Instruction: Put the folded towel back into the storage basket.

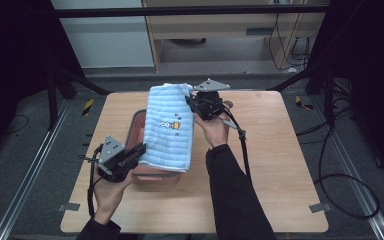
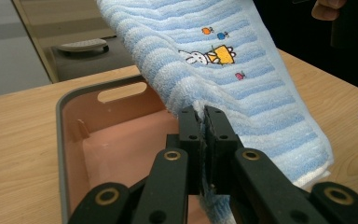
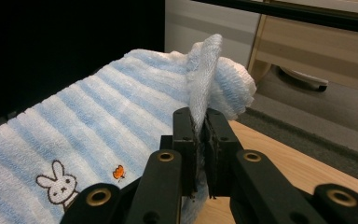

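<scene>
On the table [image 1: 280,165] sits a pink tray [image 1: 136,121], our landmark. Over the tray hangs a blue striped towel [image 1: 170,125], stretched between both grippers, its near end drooping past the tray's near rim. Left gripper [image 1: 139,150], at the tray's near edge, has jaws clamped on the towel's near corner. Right gripper [image 1: 190,100], beyond the tray's far right corner, is pinched on the far corner. Towel looks light, soft, floppy and will sag mid-span. Best held at corners or hem, kept taut. Small rabbit embroidery [image 1: 171,124] faces up.
</scene>
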A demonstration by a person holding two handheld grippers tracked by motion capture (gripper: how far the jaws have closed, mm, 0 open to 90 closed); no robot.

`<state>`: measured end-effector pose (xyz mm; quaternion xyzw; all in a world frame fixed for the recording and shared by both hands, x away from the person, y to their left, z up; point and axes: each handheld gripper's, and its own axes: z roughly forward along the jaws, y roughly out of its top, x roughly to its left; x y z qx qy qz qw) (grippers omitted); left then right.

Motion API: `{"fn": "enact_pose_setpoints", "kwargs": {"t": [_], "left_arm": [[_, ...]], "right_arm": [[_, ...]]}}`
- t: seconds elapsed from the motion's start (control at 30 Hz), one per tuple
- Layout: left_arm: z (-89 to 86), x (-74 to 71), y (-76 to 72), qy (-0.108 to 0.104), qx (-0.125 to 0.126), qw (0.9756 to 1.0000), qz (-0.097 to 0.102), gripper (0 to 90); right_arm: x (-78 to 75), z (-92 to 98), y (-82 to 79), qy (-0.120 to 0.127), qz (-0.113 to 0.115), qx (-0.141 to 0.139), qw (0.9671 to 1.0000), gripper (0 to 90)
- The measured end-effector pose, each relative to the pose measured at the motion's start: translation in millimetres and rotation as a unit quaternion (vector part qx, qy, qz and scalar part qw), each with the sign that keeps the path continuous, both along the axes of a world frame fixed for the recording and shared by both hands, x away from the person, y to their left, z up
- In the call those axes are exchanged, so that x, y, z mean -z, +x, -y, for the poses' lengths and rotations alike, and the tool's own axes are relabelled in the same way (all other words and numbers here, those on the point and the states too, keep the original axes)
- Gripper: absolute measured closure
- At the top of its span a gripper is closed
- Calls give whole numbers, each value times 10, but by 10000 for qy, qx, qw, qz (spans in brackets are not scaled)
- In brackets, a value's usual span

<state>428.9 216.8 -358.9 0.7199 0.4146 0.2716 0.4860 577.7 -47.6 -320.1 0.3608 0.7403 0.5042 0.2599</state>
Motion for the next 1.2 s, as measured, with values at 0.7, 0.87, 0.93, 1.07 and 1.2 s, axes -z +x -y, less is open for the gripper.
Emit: {"fn": "enact_pose_setpoints", "kwargs": {"t": [0.7, 0.87, 0.93, 1.07, 1.2], "left_arm": [[-284, 145, 187, 35, -383, 9991, -173, 864], [-306, 200, 213, 124, -427, 9987, -233, 864], [-309, 224, 221, 153, -440, 9986, -262, 864], [-304, 271, 227, 236, -440, 9983, -313, 864], [-300, 321, 235, 240, -444, 9977, -443, 864]], "right_arm": [[194, -405, 244, -6, -55, -172, 9998, 845], [261, -448, 282, -57, -98, -178, 9998, 845], [317, -465, 303, -55, -176, -158, 9997, 845], [395, -477, 322, -62, -238, -147, 9996, 845], [450, -486, 331, -64, -294, -147, 9994, 845]]}}
